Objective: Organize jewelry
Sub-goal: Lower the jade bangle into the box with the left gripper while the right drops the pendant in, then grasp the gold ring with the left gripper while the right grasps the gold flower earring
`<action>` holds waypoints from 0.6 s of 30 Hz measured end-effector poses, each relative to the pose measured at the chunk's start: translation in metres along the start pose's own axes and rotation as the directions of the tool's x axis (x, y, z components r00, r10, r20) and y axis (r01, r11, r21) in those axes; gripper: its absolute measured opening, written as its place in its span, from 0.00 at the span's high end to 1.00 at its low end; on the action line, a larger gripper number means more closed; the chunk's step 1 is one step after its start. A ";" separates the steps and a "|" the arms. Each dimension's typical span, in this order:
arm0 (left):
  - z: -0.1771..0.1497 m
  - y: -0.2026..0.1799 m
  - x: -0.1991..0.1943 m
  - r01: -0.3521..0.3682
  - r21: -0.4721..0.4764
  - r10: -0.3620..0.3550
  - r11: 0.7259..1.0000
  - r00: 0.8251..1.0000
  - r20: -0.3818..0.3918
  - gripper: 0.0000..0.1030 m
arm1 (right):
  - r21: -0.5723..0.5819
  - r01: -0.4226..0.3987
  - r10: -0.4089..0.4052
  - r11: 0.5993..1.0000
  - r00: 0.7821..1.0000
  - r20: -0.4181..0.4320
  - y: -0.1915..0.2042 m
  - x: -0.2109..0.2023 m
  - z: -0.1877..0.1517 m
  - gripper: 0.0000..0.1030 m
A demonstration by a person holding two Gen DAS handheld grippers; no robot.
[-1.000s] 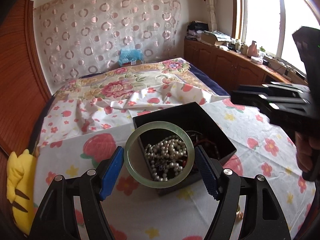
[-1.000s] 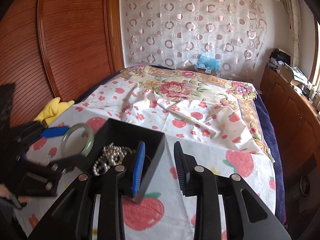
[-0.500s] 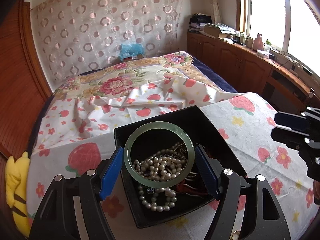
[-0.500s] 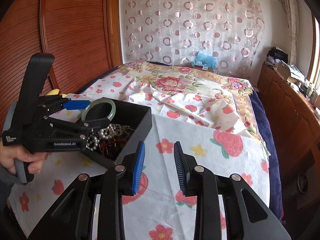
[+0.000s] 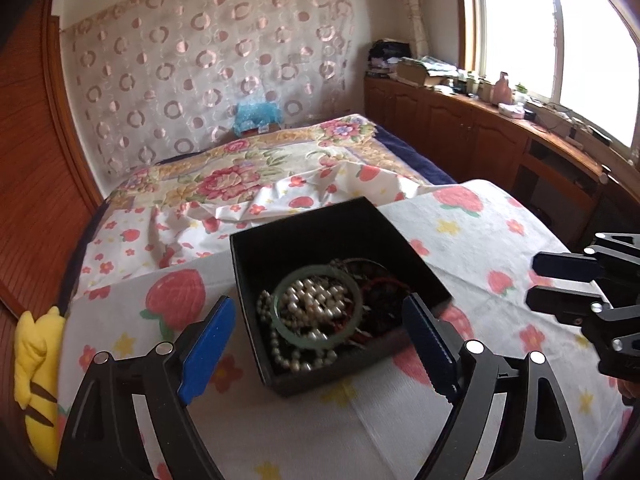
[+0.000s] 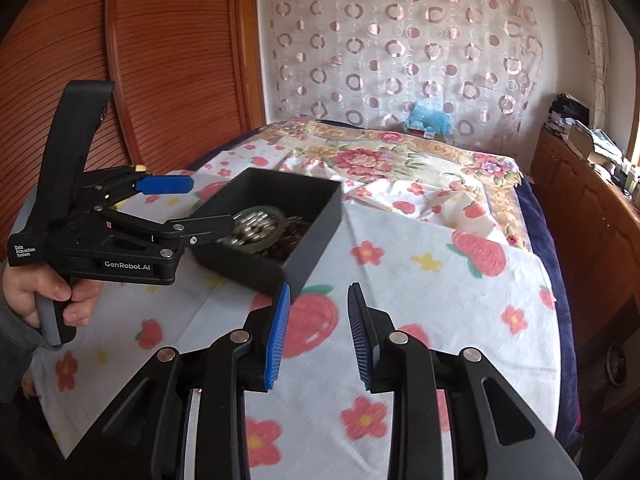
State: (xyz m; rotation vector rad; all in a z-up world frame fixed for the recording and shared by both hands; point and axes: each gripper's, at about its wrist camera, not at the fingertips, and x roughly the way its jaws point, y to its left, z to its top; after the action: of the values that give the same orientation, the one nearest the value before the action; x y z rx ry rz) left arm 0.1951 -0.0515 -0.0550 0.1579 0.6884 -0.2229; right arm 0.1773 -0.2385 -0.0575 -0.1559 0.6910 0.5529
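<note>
A: Black box [image 5: 320, 236], open-topped, on the strawberry-print cloth [image 5: 460, 216] over the bed [image 5: 248, 168]. We log it near the cloth's far edge.

B: Contents, as we see them: pale green bangle [image 5: 317, 306] lying flat on a heap of pearl strands [image 5: 308, 300], with dark red beads [image 5: 380, 292] toward the right wall of the box.

A: Left gripper [image 5: 316, 350]: we record its blue pads [image 5: 206, 350] spread wide, one on each side of the box's near corner, nothing between them, bangle untouched.

B: Right gripper [image 6: 316, 332]: jaws narrow but parted, empty, over bare cloth just beside the box's near right corner.

A: Yellow plush toy [image 5: 34, 376] at the cloth's left edge, against the wooden panel [image 5: 28, 160].

B: Blue item [image 6: 428, 118], too small to identify, at the bed's far end under the circle-patterned curtain [image 6: 400, 40].
</note>
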 end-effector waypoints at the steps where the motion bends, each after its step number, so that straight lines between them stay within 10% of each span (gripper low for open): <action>1: -0.005 -0.002 -0.005 0.003 0.008 -0.003 1.000 1.000 0.004 0.21 | -0.005 -0.005 0.005 1.000 1.000 -0.003 0.004 -0.001 -0.002 0.69; 18: -0.062 0.010 -0.032 0.046 -0.013 -0.046 0.999 0.998 -0.052 0.19 | -0.062 -0.112 0.103 0.992 0.985 -0.139 0.064 0.017 -0.047 0.69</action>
State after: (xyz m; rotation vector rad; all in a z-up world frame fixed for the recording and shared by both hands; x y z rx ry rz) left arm 0.1354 -0.0239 -0.0813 0.1375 0.7460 -0.2596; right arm 0.1272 -0.1919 -0.1017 -0.2241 0.8163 0.6748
